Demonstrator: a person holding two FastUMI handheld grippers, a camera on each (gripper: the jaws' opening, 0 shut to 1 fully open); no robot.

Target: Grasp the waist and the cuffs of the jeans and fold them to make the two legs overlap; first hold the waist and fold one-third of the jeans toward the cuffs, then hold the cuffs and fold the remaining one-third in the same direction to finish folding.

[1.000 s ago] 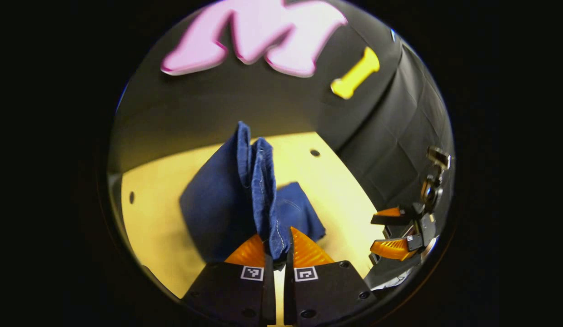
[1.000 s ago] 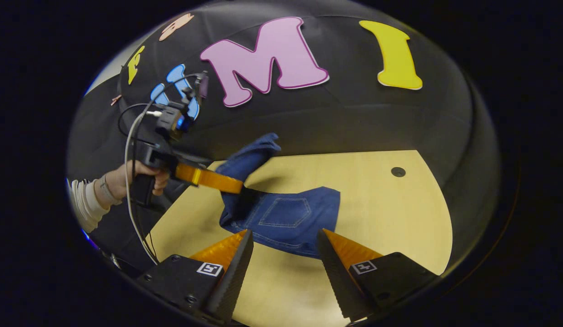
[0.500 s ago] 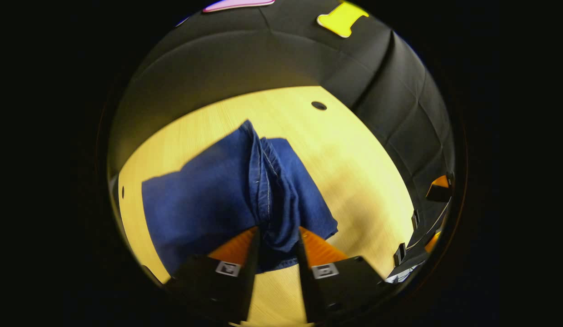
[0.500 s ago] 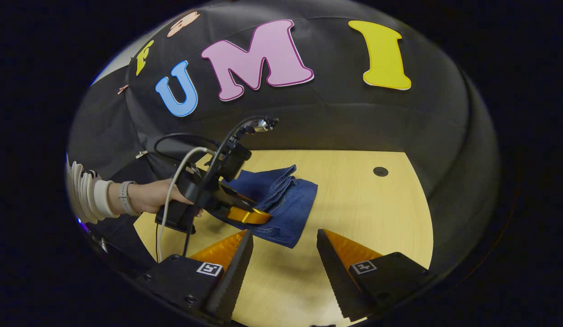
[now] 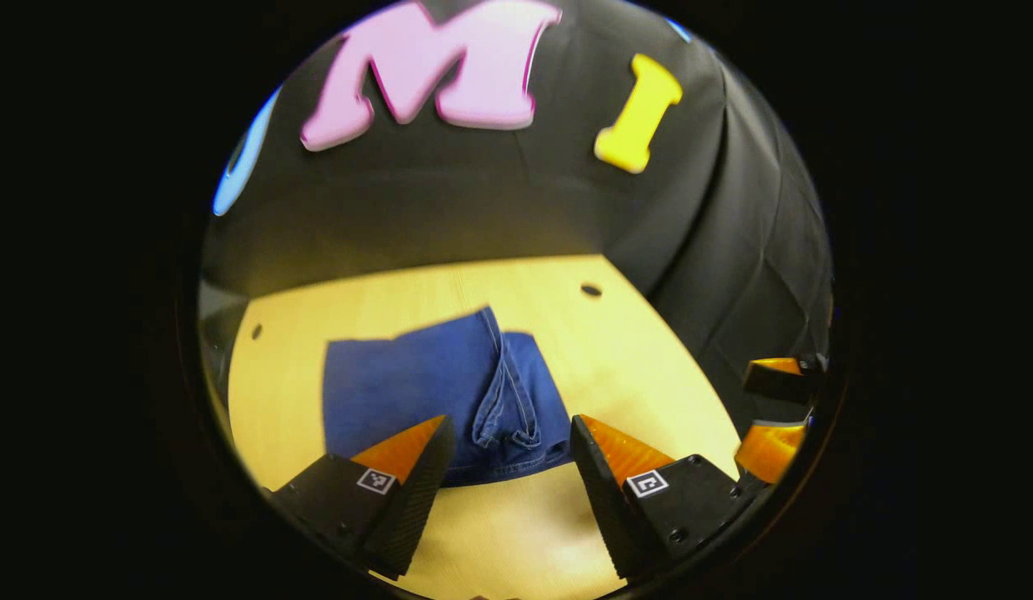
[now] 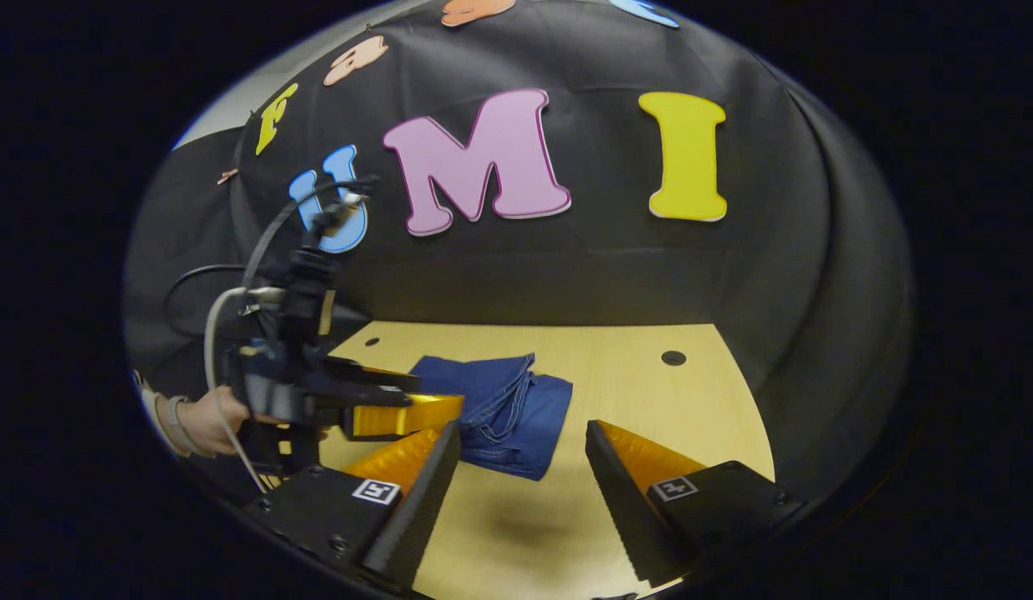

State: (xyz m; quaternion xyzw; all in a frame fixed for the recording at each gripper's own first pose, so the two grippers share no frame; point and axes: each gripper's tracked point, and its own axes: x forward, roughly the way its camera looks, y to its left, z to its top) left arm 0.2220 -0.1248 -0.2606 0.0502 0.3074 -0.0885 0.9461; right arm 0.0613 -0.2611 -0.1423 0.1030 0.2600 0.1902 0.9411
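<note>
The blue jeans (image 5: 424, 387) lie folded into a compact stack on the pale wooden table (image 5: 649, 375), with a bunched seam ridge running down the right part. My left gripper (image 5: 509, 425) is open just in front of the stack's near edge, nothing between its fingers. In the right gripper view the folded jeans (image 6: 503, 404) rest mid-table, and my right gripper (image 6: 523, 427) hangs open in front of them, not touching. The left gripper (image 6: 437, 393) sits at the stack's left side, held by a hand (image 6: 195, 421). The right gripper (image 5: 745, 412) appears at the far right edge.
Black cloth walls close the table's back and right sides. Small round holes mark the tabletop (image 5: 591, 290) (image 6: 673, 358). A cable (image 6: 224, 333) loops from the left gripper's body. Bare table (image 6: 649, 400) lies right of the jeans.
My left gripper, shut on the jeans' edge a second ago, lowered it onto the stack, opened and drew back. The jeans now lie flat. The right gripper stayed open.
</note>
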